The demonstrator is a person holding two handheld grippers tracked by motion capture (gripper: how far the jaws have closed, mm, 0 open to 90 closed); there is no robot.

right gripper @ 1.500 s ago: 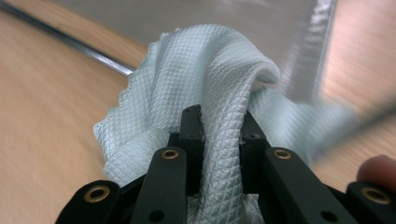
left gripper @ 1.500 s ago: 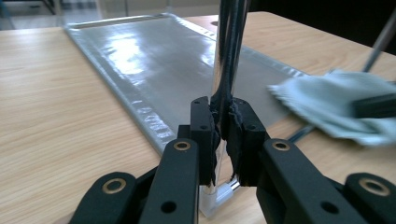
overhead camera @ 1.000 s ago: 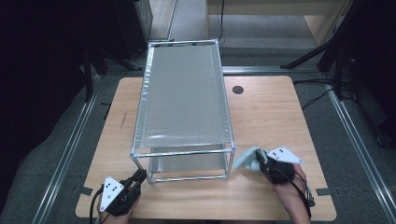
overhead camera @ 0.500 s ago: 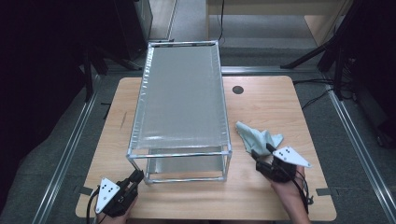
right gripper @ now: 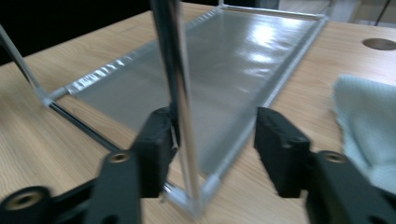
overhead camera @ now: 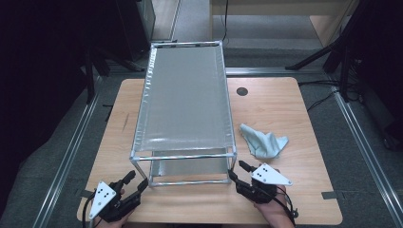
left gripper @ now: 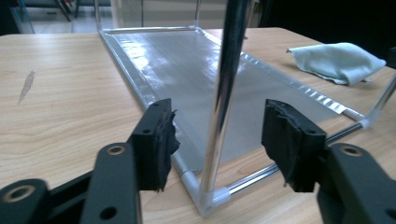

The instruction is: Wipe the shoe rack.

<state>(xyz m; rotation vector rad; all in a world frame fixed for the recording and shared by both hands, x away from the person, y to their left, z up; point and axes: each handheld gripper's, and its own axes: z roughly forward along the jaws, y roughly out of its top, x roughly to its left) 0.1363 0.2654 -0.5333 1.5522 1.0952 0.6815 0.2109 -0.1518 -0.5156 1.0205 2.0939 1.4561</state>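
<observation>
Metal corner posts of the rack (overhead camera: 183,102) stand between both spread grippers, left gripper (left gripper: 217,135) and right gripper (right gripper: 212,140), jaws just opening left, closing right, apparently to steady or shift the frame.

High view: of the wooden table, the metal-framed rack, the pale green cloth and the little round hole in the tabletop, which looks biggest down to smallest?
1. wooden table
2. metal-framed rack, which stands nearer the camera, so it looks a bit bigger
3. pale green cloth
4. round hole
</observation>
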